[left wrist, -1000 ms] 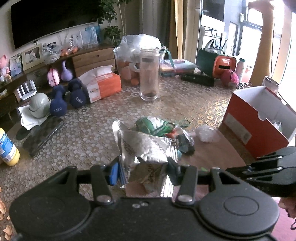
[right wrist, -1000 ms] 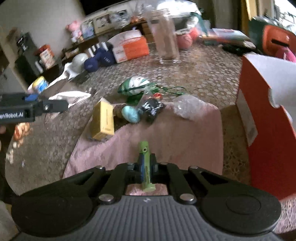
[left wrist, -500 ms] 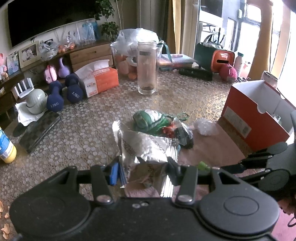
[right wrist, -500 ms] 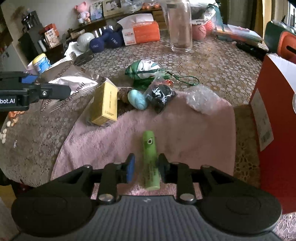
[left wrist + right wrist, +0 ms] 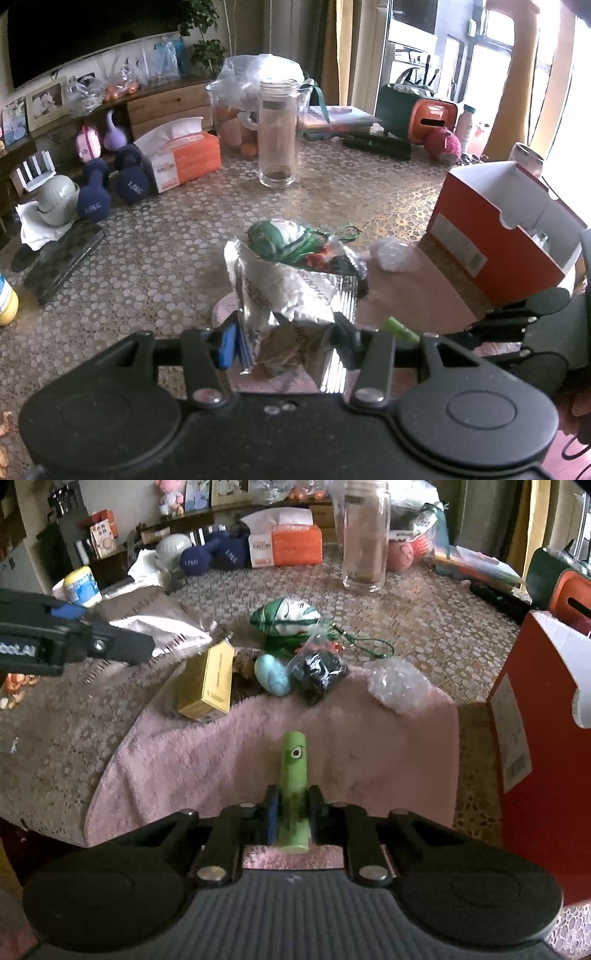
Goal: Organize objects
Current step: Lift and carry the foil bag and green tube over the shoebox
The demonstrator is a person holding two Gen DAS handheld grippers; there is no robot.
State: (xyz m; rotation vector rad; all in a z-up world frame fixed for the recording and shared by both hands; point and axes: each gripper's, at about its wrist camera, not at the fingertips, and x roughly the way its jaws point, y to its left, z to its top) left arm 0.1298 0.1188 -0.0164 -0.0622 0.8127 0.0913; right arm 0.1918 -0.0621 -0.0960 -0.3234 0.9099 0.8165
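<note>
Jaws of the right gripper (image 5: 292, 808) have just been closing and clamp a green tube (image 5: 293, 786) over the pink towel (image 5: 369, 753); left gripper (image 5: 286, 341) jaws grasp a silver foil bag (image 5: 291, 291).

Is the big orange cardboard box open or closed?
Open. The orange cardboard box has its flap standing up, and the left wrist view looks into its white inside. What lies in there is too small to tell.

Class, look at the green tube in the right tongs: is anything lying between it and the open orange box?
Nothing visible: between the green tube and the orange box lies only bare pink towel. The crumpled plastic sits farther back.
</note>
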